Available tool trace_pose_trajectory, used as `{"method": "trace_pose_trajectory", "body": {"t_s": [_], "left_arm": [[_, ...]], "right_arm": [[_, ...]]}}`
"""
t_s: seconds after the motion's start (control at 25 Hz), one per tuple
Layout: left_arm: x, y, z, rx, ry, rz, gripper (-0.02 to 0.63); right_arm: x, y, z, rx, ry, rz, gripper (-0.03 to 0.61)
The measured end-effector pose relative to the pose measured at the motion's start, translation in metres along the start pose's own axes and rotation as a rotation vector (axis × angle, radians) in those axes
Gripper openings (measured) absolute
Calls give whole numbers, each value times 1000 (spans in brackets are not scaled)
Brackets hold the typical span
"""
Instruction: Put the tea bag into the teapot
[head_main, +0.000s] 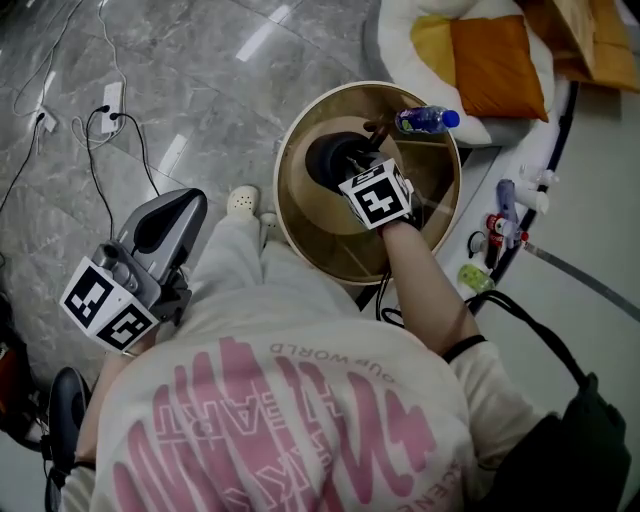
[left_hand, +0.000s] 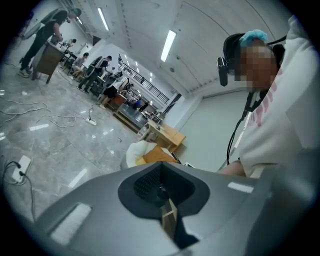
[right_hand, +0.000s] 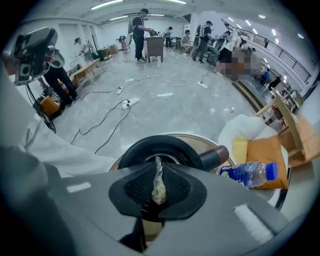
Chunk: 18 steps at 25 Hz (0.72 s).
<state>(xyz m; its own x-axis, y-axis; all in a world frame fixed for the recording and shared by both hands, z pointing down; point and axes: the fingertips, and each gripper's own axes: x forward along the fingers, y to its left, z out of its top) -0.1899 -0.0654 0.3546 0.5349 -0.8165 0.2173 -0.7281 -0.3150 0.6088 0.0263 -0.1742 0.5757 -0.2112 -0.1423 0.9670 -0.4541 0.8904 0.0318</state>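
Over the middle of the head view, my right gripper (head_main: 350, 163) hangs above the black teapot (head_main: 327, 158), which stands on a round wooden table (head_main: 300, 220). Jaws narrow, pinched on the tea bag (right_hand: 159, 184). Right gripper view: bag stands upright between the pads, lined up with the pot's open mouth. It looks to be above the mouth and not inside, hard to be sure from this angle. Teapot's dark handle (right_hand: 216, 155) points to the right of that frame. Plastic water bottle (head_main: 427, 120), blue cap, lies at the table's upper right edge, near the pot but apart. Orange cushion (head_main: 495, 60) upper right of the head view, off the table. Lower left, my left gripper (head_main: 178, 212) is held at my side over grey marble floor (head_main: 200, 80), well apart from the table. Its jaws are together, nothing between them.
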Motion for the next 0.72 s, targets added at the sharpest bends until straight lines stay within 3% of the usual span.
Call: {"method": "trace_pose_trajectory", "body": {"t_s": [0.4, 0.72], "left_arm": [[-28, -30, -5, 14, -81, 120, 14], [-51, -44, -4, 44, -112, 188, 14]], "right_arm": [[5, 1, 0, -241, 88, 6, 26], [3, 4, -1, -309, 117, 44, 26]]}}
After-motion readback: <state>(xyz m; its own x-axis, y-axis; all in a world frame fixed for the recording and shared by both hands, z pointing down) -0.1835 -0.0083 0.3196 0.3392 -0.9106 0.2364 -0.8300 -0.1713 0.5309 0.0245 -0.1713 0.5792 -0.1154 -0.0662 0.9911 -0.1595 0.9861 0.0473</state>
